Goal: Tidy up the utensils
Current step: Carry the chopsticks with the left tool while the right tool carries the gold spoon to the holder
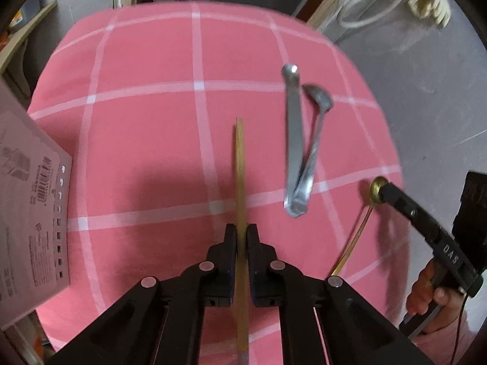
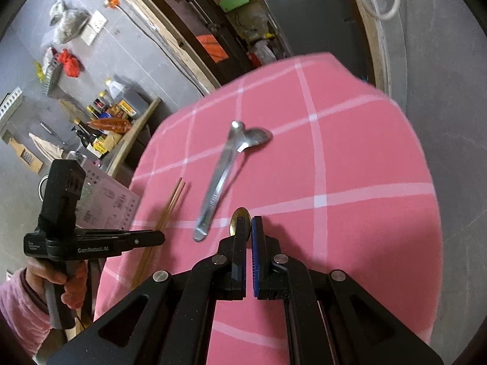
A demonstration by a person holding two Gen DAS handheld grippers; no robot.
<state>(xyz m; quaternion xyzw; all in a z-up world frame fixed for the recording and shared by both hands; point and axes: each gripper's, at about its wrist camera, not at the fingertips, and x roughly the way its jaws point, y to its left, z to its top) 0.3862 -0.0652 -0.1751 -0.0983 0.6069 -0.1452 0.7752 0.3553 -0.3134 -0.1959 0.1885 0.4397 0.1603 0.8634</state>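
Here my left claw (image 1: 242, 237) is pinched tight on a pair of wooden chopsticks (image 1: 240, 164); their thin shafts run straight out ahead of my fingertips over the pink checked cloth (image 1: 146, 115) and back between my jaws toward the camera. They look held together as one bundle, though the far tips are slightly blurred and I cannot tell whether those tips touch the cloth.

My right claw (image 2: 248, 228) is clamped nearly closed on a gold spoon (image 2: 240, 217). Its round bowl pokes up just past my fingertips, and from the left wrist view the handle (image 1: 353, 243) trails down and back under that claw. Whether the spoon clears the cloth I cannot tell.

Ahead of both claws, between them and a little farther out on the cloth, lie two silver pieces: a flat silver utensil (image 1: 293, 140) with a rounded end, and a silver spoon (image 1: 319, 103). Their near ends meet and overlap, and they splay apart toward the far ends, like a narrow V. Neither claw touches them.

Off to the left of my left claw, a pale printed card (image 1: 36, 213) sticks in over the edge of the cloth. My hand (image 2: 57, 273) in a pink sleeve (image 2: 18, 310) grips the left handle.
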